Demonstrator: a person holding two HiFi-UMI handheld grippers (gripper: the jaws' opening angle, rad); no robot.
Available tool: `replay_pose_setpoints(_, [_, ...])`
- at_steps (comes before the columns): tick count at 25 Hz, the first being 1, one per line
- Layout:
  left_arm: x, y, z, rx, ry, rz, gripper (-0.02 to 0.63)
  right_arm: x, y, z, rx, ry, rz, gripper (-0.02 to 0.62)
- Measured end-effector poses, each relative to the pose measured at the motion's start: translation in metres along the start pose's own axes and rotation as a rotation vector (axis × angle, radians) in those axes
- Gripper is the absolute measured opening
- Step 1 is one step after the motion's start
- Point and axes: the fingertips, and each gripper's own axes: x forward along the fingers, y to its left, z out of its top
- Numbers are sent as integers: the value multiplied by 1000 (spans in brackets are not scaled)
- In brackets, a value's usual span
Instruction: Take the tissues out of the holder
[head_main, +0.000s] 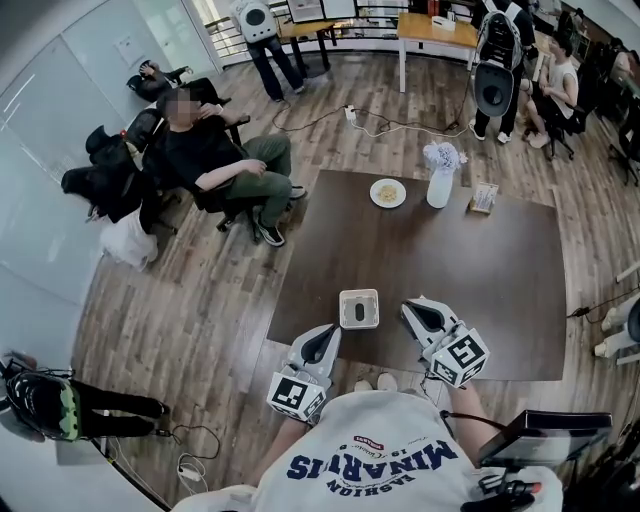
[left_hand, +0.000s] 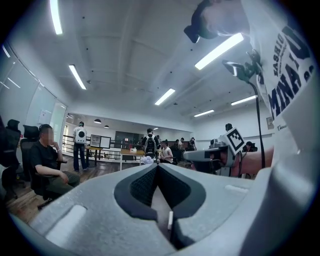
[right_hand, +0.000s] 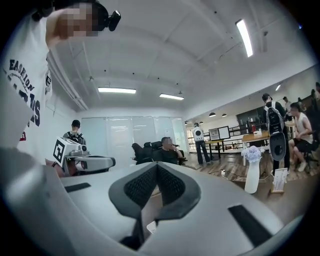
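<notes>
Nearest us, the left tongs (head_main: 324, 334) and right tongs (head_main: 408, 306) hang over the desk's (head_main: 480, 290) near edge, each closed on nothing. Only the head view shows the tissue holder (head_main: 359, 308) between them: white, square, dark oval slot on top. The right gripper view catches a far-edge vase (right_hand: 251, 176).

Both grippers sit low in the head view, level, pushed out ahead of the torso.

Left gripper (head_main: 322, 338): lower centre-left, nose angled toward upper right. Left marker cube (head_main: 297, 395) at its rear. Jaws pressed together at the tips, empty.

Right gripper (head_main: 412, 310): lower centre-right, slightly higher in frame, nose angled toward upper left. Right marker cube (head_main: 462, 355) behind it. Jaws together as well, empty.

The noses lean toward each other but stand apart. Right forearm (head_main: 464, 402) is bare and runs back from its cube toward the bottom edge.
</notes>
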Motion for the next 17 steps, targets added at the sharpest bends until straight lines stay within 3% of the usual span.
replay_pose_setpoints(17, [-16, 7, -12, -55, 13, 20, 5, 6, 32, -11, -80, 15, 46, 6])
